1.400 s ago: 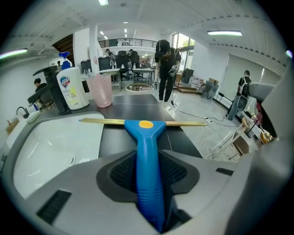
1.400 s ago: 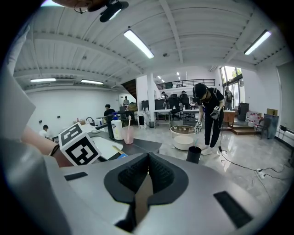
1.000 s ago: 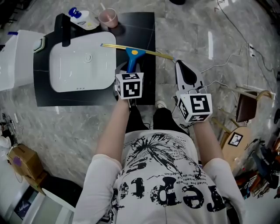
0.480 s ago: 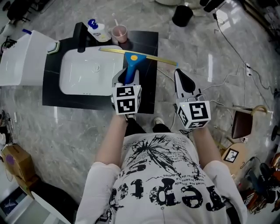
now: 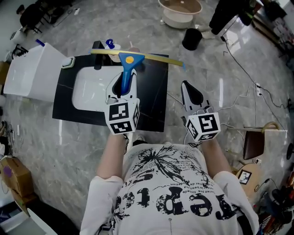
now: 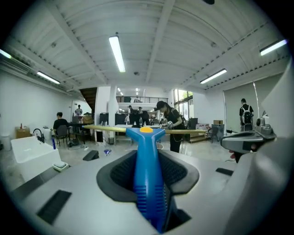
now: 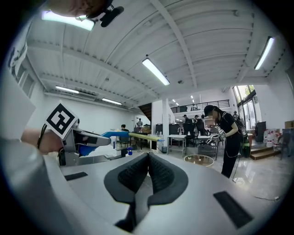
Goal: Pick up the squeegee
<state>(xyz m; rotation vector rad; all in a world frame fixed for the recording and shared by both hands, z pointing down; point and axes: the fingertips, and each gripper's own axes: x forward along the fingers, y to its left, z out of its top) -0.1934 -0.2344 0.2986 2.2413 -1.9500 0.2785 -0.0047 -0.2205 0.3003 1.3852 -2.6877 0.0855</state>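
A grey marble floor (image 5: 220, 69) fills the head view, with cables trailing across its right side. On its left stands a black counter (image 5: 154, 96) carrying a white sink (image 5: 89, 89), and a white boxy unit (image 5: 32, 73) sits just beside the counter's left end. A beige basin (image 5: 180, 11) and a black bucket (image 5: 191, 39) stand well apart from the counter, at the top of the view.

The squeegee (image 5: 127, 69) is held off the counter above the sink's far right corner, its blue handle pointing away from the person. Its yellow blade lies crosswise over the counter's far edge.

The left hand-held gripper (image 5: 123, 87) has its jaws partly closed, clamped on the blue handle; in the left gripper view the pads (image 6: 177, 172) press it from both sides, and the squeegee (image 6: 146, 151) stands roughly level.

The right hand-held gripper (image 5: 189, 89) hovers over the floor right of the counter. Its jaws are pressed together with nothing between them (image 7: 147, 176).

A black faucet (image 5: 97, 54) stands at the sink's far edge.
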